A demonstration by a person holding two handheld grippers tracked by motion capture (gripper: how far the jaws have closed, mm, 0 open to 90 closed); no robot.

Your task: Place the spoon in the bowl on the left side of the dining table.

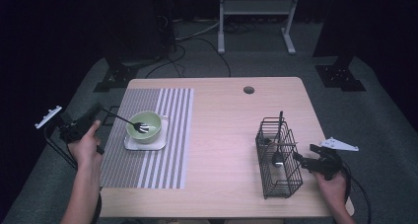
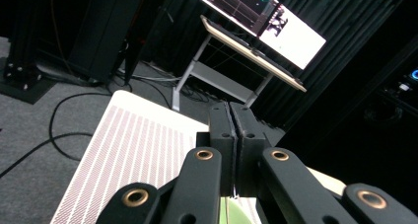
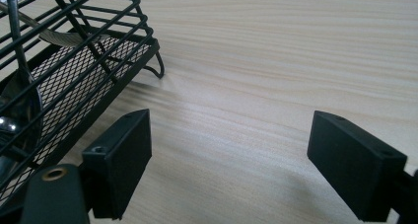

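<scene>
**Fork tines in bowl, handle runs back to my left tongs**

Left tongs (image 1: 101,110) are clamped on the fork (image 1: 129,121); in the left gripper view the two pads (image 2: 222,128) sit pressed together with barely a slit between them. The fork's tines rest inside the green bowl (image 1: 148,121), and its long axis runs from the bowl's middle up and out over the bowl's left rim to the tongs. So the handle end is left of the bowl, the tine end in it. The bowl sits on a small white tray (image 1: 129,144) on the striped mat (image 1: 148,169), at the left of the counter (image 1: 222,135).

Right tongs (image 1: 300,157) are wide open, holding nothing, just beside the right wall of the wire caddy (image 1: 283,184), which is well apart to the right of the bowl. A dark spoon (image 1: 277,155) stands in the caddy.

My read: the left hand is the nearer one and already has the fork, so any next move follows that handle line; lifting along it should keep the tines from catching the bowl rim.
</scene>
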